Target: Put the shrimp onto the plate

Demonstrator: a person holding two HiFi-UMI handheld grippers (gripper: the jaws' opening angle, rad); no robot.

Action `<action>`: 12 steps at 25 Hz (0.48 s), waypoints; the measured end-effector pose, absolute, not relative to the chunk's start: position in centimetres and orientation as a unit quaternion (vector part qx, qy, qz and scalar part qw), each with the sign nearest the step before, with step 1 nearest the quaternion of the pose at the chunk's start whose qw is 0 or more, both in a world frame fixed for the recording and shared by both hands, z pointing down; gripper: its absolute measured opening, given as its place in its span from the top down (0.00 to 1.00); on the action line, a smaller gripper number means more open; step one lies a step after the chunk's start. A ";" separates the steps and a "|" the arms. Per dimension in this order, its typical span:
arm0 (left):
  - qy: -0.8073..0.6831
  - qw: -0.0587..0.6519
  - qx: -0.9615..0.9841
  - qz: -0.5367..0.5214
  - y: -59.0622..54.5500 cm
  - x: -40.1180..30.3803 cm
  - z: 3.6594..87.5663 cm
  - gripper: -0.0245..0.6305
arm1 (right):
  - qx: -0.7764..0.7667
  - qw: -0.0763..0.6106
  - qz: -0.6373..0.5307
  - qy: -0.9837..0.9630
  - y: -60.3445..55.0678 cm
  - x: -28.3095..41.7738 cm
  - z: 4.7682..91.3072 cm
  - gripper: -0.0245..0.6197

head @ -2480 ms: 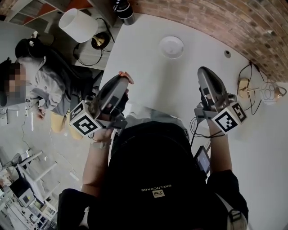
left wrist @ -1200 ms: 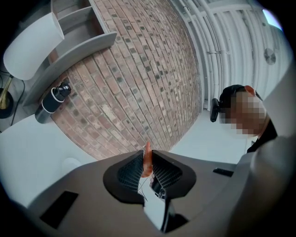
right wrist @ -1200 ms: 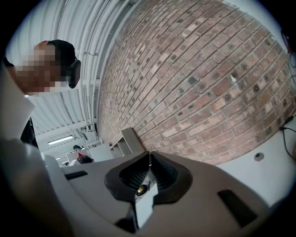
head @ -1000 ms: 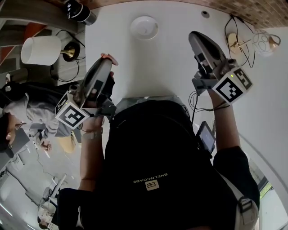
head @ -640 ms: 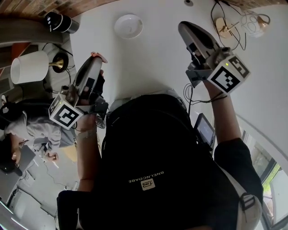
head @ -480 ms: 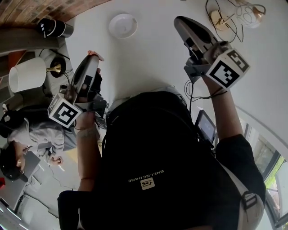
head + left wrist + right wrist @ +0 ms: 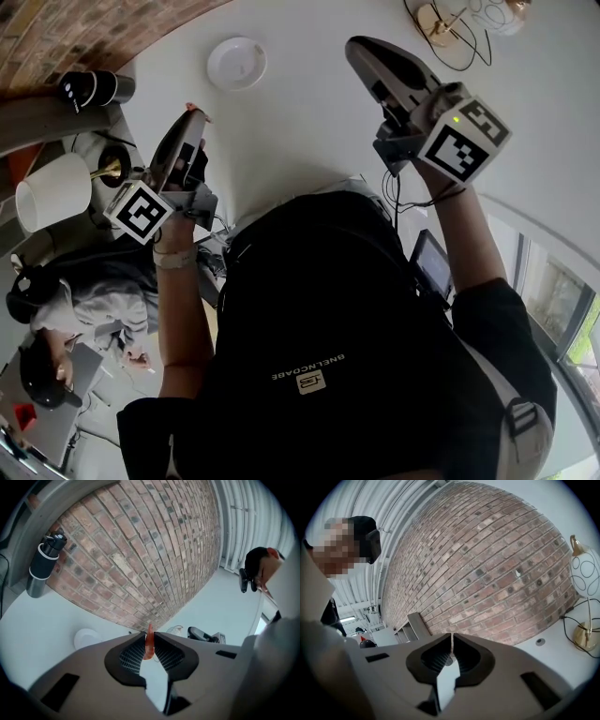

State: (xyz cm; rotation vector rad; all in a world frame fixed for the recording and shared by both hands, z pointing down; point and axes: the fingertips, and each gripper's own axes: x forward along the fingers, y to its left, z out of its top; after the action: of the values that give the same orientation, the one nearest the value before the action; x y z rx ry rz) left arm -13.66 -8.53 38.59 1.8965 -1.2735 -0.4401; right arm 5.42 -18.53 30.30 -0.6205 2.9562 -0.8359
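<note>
An orange-pink shrimp [image 7: 149, 642] is pinched upright between the jaws of my left gripper [image 7: 149, 639], its tip poking out above them. In the head view the shrimp [image 7: 195, 109] shows at the left gripper's [image 7: 190, 114] tip, held in the air near the white table's left edge. A small round white plate [image 7: 236, 63] lies on the table beyond it, and the plate [image 7: 86, 638] shows low and left in the left gripper view. My right gripper [image 7: 354, 49] is raised over the table's right half, its jaws pressed together with nothing between them [image 7: 451, 641].
A white table [image 7: 309, 122] runs below a red brick wall [image 7: 140, 550]. A brass lamp base with cables [image 7: 436, 21] sits at the table's far right. A dark cylinder [image 7: 89, 89] and a white lampshade [image 7: 52, 192] stand off the left edge. A seated person [image 7: 84, 300] is at lower left.
The head view has swung round, so the plate and lamp slid leftward and up in the picture. Both grippers stay raised; the left keeps its hold on the shrimp.
</note>
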 end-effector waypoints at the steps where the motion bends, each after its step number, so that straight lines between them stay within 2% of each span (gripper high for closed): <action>1: -0.507 0.396 0.749 -0.159 -9.0 -13.8 39.2 0.87 | -0.199 0.003 -0.268 0.943 -18.6 5.5 30.3 0.94; 12: -0.502 0.415 0.755 -0.070 -13.9 -15.2 45.4 0.87 | -0.236 -0.007 -0.277 0.931 -19.1 5.9 30.9 0.94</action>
State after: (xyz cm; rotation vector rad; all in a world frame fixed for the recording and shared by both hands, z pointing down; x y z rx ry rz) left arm -15.25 -13.87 45.43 1.8979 -1.2615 -0.1769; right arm 5.94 -19.07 30.85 -0.7433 2.9395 -0.8749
